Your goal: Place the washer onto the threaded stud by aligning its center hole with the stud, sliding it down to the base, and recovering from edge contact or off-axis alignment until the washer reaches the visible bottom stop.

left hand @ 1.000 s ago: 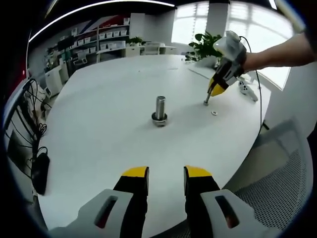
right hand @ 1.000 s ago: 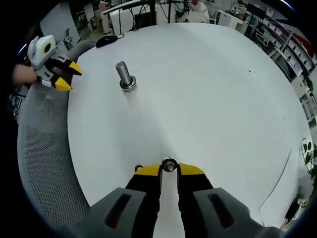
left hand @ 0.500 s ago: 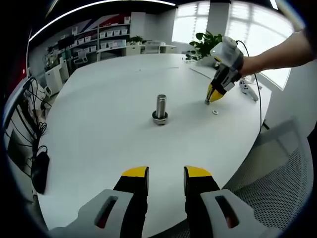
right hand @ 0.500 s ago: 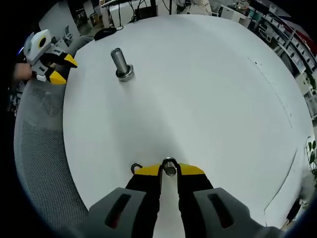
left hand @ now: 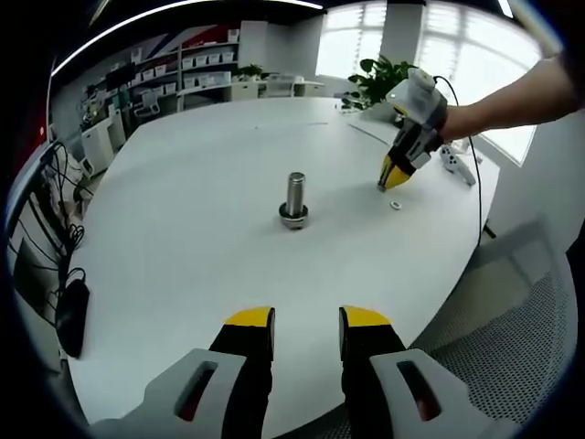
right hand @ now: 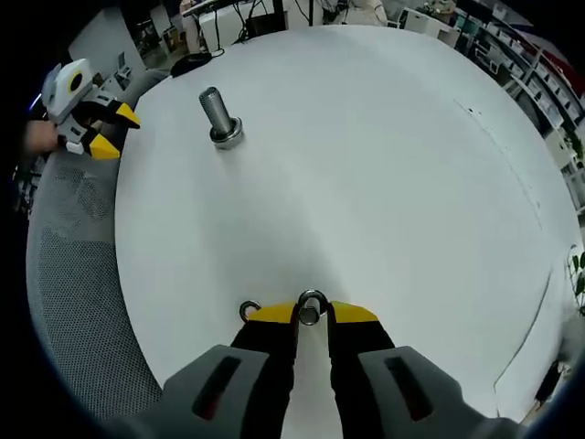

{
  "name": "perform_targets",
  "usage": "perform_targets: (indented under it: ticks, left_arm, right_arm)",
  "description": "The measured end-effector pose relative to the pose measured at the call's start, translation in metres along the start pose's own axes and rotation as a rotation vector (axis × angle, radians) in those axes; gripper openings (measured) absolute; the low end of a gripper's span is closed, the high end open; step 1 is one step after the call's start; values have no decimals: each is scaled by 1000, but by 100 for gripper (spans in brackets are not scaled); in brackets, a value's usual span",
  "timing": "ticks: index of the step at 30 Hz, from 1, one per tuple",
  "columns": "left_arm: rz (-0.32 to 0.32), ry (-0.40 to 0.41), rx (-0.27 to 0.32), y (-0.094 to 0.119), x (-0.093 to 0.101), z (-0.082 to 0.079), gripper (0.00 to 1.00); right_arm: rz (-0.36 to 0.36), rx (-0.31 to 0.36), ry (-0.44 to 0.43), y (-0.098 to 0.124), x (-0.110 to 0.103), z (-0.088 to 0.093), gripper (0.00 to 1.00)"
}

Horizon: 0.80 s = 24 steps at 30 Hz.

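White tabletop (left hand: 183,183) fills both views. In the left gripper view, a black bundle of cables (left hand: 69,311) sits at the far left edge. The stud (left hand: 294,198) stands upright at the centre of the frame, a ring around its base. Below it, at the bottom, the left tool (left hand: 306,322) hovers off the tabletop edge with its yellow tips apart, holding nothing. At the upper right the right tool (left hand: 391,176) points down at the tabletop, a person's arm (left hand: 521,96) behind it, and a spare washer (left hand: 396,207) lies flat just beside its tips. A plant (left hand: 379,80) stands near the windows above.

In the right gripper view, the left tool (right hand: 101,128) shows at the upper left over a grey mesh chair (right hand: 73,293). The stud (right hand: 219,117) stands to its right, upper left of centre. At bottom centre the right tool (right hand: 311,313) is clamped on a washer (right hand: 311,305), held on edge between the yellow tips. A second washer (right hand: 248,310) lies on the tabletop just left of those tips, well apart from the stud.
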<state>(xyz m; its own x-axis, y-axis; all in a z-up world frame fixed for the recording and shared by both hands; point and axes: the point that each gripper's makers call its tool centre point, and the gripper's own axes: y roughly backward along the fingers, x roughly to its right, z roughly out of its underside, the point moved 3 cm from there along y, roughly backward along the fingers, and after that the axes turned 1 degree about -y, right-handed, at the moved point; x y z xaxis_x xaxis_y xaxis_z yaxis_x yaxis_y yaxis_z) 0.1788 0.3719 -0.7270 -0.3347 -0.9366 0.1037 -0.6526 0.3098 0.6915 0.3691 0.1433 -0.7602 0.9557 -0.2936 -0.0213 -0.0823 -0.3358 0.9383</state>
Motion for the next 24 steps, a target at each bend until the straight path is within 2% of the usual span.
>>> perform_targets:
  ticks: [7,24]
  left_arm:
    - [-2,4,4,0,-1,0,26]
    - [-2,7,9,1,-1,-1,26]
  right_arm:
    - [18,9,-4,2,4,-1,22]
    - [31,15,-8,9,3,9,25]
